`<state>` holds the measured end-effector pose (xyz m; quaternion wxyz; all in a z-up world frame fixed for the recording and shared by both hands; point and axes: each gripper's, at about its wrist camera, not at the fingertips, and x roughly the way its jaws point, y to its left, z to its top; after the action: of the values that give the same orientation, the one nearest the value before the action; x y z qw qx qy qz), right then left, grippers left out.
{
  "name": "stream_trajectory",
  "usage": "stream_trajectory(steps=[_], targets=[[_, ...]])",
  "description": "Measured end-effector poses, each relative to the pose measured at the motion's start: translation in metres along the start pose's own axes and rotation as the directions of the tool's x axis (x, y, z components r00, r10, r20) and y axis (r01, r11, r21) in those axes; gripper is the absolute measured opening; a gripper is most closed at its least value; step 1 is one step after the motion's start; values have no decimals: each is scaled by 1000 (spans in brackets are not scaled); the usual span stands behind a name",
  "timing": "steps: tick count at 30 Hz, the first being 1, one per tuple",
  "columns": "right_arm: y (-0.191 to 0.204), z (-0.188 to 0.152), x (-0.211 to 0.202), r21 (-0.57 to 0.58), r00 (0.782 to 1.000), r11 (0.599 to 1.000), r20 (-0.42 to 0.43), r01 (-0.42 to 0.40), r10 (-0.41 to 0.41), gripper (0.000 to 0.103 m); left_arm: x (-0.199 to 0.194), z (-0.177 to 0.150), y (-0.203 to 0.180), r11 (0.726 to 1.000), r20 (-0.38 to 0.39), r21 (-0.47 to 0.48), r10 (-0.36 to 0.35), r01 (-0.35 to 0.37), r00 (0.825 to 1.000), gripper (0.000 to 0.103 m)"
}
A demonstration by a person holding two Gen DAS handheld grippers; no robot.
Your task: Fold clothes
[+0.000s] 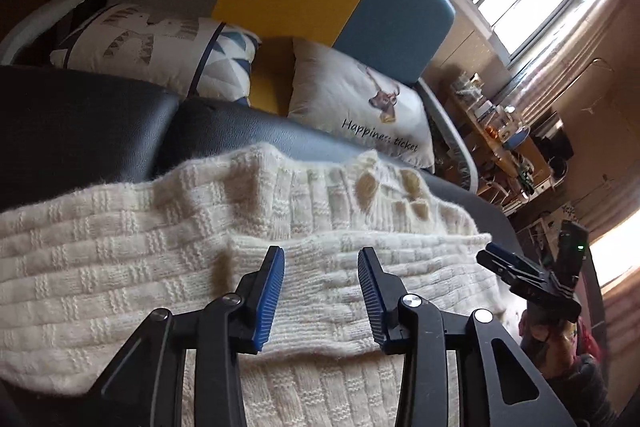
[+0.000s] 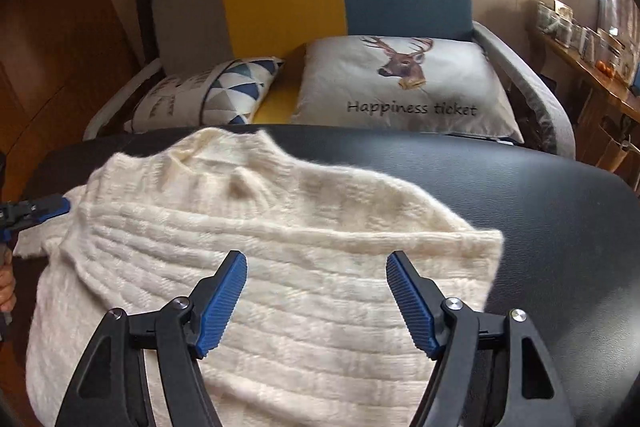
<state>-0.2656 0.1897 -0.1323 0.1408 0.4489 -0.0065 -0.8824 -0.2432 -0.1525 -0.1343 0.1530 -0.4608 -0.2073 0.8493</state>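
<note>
Cream chunky-knit sweater (image 2: 280,247), folded, black leather surface (image 2: 540,207)

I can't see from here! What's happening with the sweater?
Both hand-held grippers, left and right, open, empty. Cream sweater partly folded on black cushion. Nothing in the way.

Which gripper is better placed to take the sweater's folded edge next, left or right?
Right, probably. The right gripper hangs open just short of the cream knit sweater's folded edge and free corner. The left gripper, open too, sits over the middle.
</note>
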Motion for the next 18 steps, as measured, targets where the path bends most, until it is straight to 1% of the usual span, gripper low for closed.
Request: stream_trajectory(steps=[2, 4, 5, 6, 8, 9, 11, 12, 15, 16, 18], targets=[[19, -9, 7, -39, 1000, 999, -30, -1, 0, 75, 16, -8, 7, 999, -59, -12, 36, -37, 998, 38], [32, -22, 22, -92, 996, 995, -74, 39, -46, 75, 19, -16, 14, 999, -32, 2, 32, -32, 999, 36], [37, -28, 25, -115, 996, 991, -55, 70, -76, 77, 20, -21, 17, 1000, -19, 7, 29, -29, 999, 34], [41, -32, 28, -131, 994, 987, -41, 95, -101, 77, 20, -21, 20, 1000, -12, -15, 22, -22, 1000, 33], [42, -33, 28, -120, 993, 987, -39, 107, -113, 77, 19, -20, 26, 998, -7, -68, 4, -4, 1000, 32], [41, -32, 27, -106, 993, 989, -50, 105, -111, 77, 17, -19, 28, 995, -7, -98, -6, 5, 1000, 32], [40, -29, 22, -75, 991, 992, -81, 97, -103, 77, 7, -18, 29, 989, 3, -148, -3, 3, 1000, 32], [40, -27, 16, -58, 992, 995, -87, 85, -89, 77, -3, -19, 30, 986, 28, -168, 3, 2, 1000, 33], [49, -34, -11, -8, 1000, 1000, -25, -2, 2, 77, -48, -29, 46, 962, 127, -260, -55, 86, 990, 39], [55, -39, -16, 10, 999, 999, -19, -39, 39, 77, -64, -35, 58, 949, 155, -301, -52, 97, 987, 42], [68, -52, -25, 42, 994, 993, -9, -111, 111, 77, -102, -49, 93, 923, 198, -377, 1, 75, 980, 42]])
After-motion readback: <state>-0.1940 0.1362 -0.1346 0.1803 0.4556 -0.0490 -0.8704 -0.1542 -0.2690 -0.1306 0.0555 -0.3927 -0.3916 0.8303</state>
